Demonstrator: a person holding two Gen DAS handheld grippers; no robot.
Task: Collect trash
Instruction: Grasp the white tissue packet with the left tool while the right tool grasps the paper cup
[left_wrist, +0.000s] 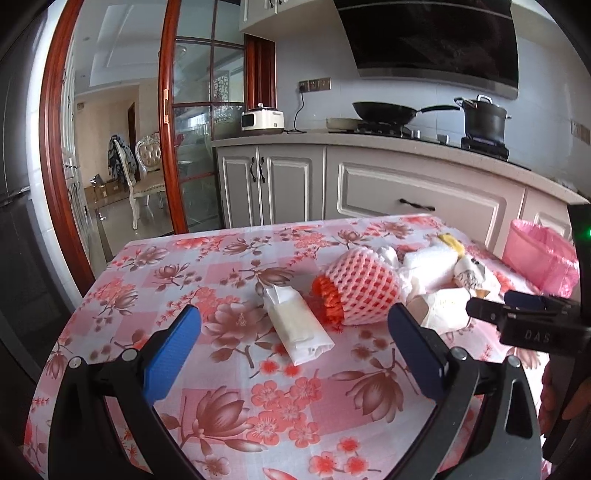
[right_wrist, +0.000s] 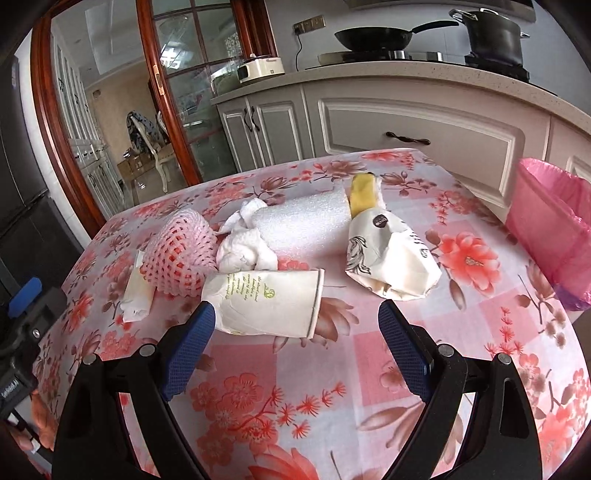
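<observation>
Trash lies on a floral tablecloth (left_wrist: 229, 369). In the left wrist view a white plastic wrapper (left_wrist: 295, 325) lies just beyond my open left gripper (left_wrist: 293, 339), beside a pink foam fruit net (left_wrist: 360, 288). In the right wrist view a crushed paper cup (right_wrist: 266, 302) lies on its side just ahead of my open right gripper (right_wrist: 297, 332), nearer its left pad. Beyond it are crumpled tissue (right_wrist: 243, 247), a white foam sleeve (right_wrist: 306, 221), a yellow piece (right_wrist: 362, 194), a printed paper wrapper (right_wrist: 391, 262) and the fruit net (right_wrist: 177, 254). Nothing is held.
A bin lined with a pink bag (right_wrist: 554, 229) stands at the table's right edge. Behind the table run grey cabinets (left_wrist: 406, 192) with a wok (left_wrist: 384, 110) and pot (left_wrist: 484, 118) on the hob. A glass door (left_wrist: 192, 129) lies at the left.
</observation>
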